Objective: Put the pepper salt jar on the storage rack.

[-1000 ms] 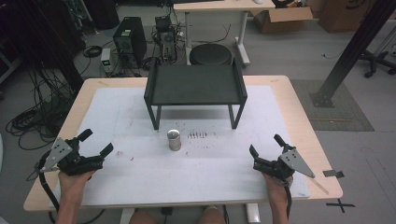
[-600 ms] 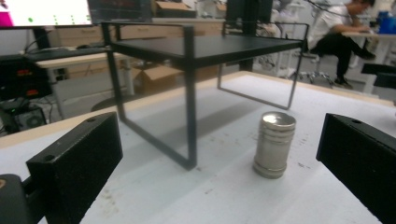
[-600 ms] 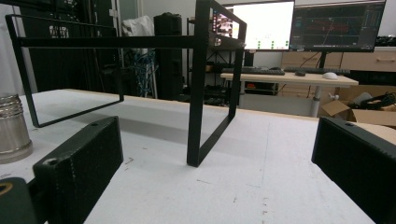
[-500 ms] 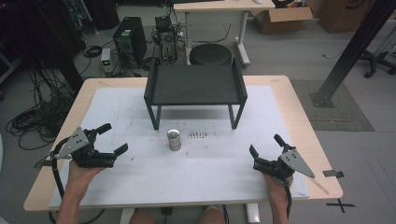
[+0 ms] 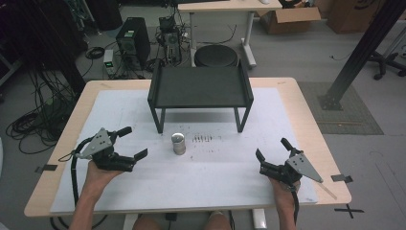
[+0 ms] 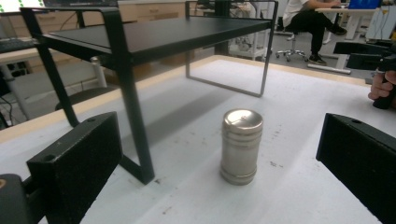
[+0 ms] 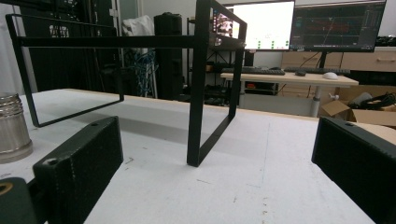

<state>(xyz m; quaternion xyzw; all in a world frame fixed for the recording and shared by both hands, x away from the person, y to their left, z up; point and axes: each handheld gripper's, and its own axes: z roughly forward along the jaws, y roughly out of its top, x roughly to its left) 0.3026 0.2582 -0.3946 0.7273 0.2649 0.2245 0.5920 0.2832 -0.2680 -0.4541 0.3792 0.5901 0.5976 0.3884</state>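
the left gripper point(image 5: 131, 143) was found displaced from the near left corner of the counter point(image 5: 287, 96) toward the middle over the last second, and turned so that its jaws faced the steel canister point(image 5: 178, 143). the right gripper point(image 5: 273, 154) was unchanged in place near the right edge. the shift was read as the start of an approach: the canister was taken as the thing to be grasped, by the left side, with no contact made yet.

left jaws: spread wide, nothing between them. in the left gripper view the canister point(image 6: 241, 145) stood upright ahead of the jaws, within the line of the gap but nearer the right-hand jaw than the left-hand one, and clearly beyond the tips. the front leg of the black shelf stand point(image 6: 135, 135) stood just beyond the left-hand jaw, beside the canister but apart from it.

right jaws: also spread, empty. in the right gripper view the canister point(image 7: 13, 126) lay far off past the left-hand jaw, outside the gap; a stand leg point(image 7: 198, 93) stood ahead between the jaws.
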